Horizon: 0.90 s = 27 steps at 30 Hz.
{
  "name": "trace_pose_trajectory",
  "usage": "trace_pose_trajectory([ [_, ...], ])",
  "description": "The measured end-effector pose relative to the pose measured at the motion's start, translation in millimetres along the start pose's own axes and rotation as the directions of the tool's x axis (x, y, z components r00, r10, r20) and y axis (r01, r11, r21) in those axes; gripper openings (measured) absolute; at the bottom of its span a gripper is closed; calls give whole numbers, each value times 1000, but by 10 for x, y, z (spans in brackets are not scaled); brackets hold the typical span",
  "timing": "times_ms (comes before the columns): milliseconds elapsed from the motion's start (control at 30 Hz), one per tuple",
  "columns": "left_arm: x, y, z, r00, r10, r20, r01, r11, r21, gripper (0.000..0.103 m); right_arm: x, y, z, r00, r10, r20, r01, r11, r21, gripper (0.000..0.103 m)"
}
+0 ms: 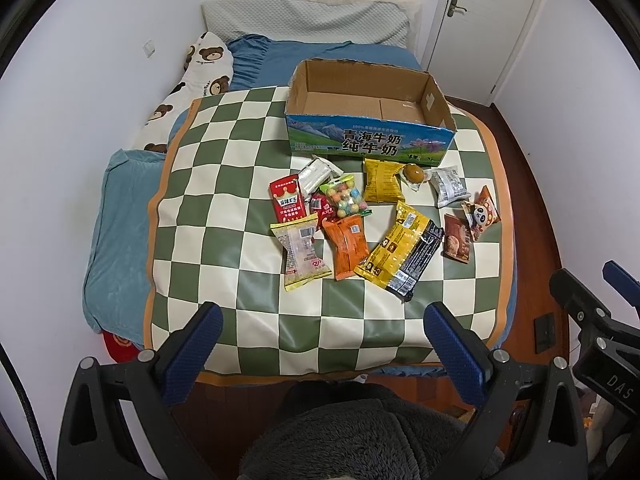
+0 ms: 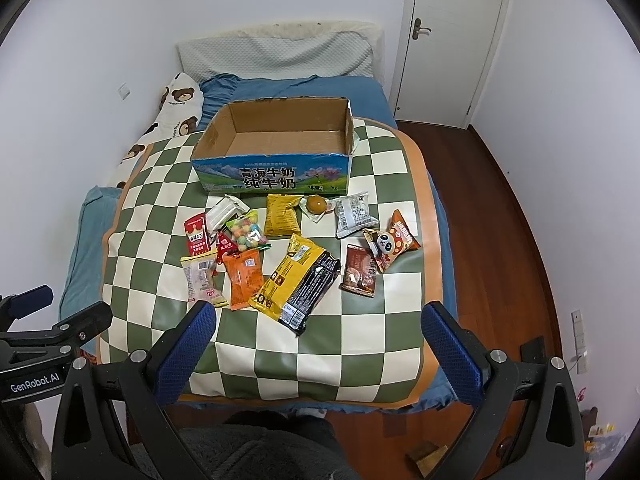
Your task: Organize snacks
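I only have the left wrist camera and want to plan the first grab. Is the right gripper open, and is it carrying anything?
Observer: The right gripper is open, with nothing between its fingers.
Operator: I can barely see the left end of the box. Is anything in there?
Observer: No. The inner left wall of the cardboard box is bare and no snack lies against it.
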<state>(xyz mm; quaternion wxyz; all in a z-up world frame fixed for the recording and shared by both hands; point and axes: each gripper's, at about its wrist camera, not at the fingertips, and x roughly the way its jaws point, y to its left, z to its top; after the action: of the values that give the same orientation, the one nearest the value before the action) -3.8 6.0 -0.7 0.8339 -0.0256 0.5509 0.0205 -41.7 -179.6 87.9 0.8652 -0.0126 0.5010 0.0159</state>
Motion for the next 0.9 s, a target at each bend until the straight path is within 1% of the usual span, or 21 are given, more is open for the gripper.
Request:
trace_pose_trajectory([
  [533,-13,1,1,1000,-2,-1,2,1000,1,103,-44,29,-25,1000,1,4,-1,1000,-4,103],
  [633,-9,4,-3,1000,-4,-4,4,1000,-1,103,-17,31,-14,1000,12,-8,-12,1000,1,103],
  [767,113,68,58,1000,13,-12,-14,1000,-20,103,173,7,24,998,43,-41,-41,999,35,103],
  [833,270,154,137,999,42,-15,-42,998,-42,103,387,5,45,996,60,-62,-57,997,61,103],
  [900,524,278,231,996,80,-35,-82,994,-74,103,681,7,49,993,86,-84,-78,992,97,103],
])
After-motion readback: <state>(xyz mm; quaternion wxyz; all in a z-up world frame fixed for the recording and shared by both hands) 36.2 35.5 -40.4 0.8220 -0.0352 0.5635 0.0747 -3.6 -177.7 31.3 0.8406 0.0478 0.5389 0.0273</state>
